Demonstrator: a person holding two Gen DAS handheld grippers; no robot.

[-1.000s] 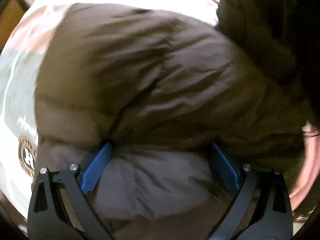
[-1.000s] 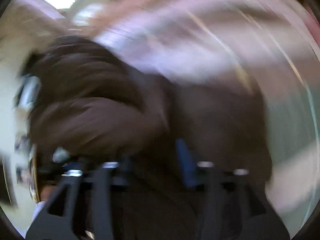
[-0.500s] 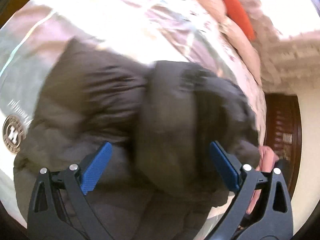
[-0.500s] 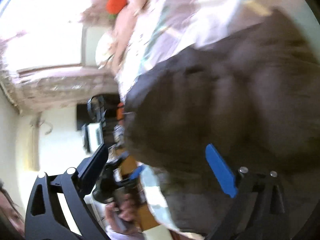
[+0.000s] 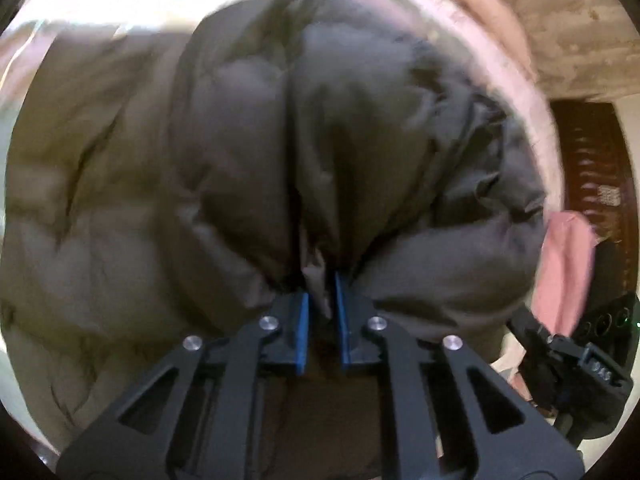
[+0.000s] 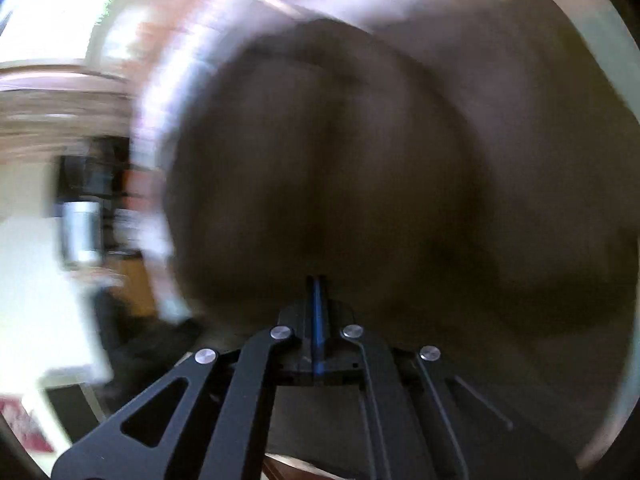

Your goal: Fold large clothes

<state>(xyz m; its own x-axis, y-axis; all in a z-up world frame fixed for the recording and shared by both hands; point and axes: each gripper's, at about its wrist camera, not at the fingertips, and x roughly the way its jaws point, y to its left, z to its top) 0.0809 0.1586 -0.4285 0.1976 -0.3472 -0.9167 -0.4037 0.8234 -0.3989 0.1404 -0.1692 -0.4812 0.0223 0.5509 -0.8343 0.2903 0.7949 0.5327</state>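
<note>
Between left gripper (image 5: 322,304) pads — jacket (image 5: 248,168) fold

A home bedroom: patterned bedspread (image 5: 132,4), wooden door (image 5: 592,184).

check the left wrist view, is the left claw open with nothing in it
No, the left claw is pinched shut on a fold of the dark puffy jacket, with fabric bunched between its blue pads.

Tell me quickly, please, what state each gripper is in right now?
Left gripper: closed, pinching a fold of the dark puffy jacket.
Right gripper: closed with pads together; the blur hides whether any jacket fabric is caught.
</note>
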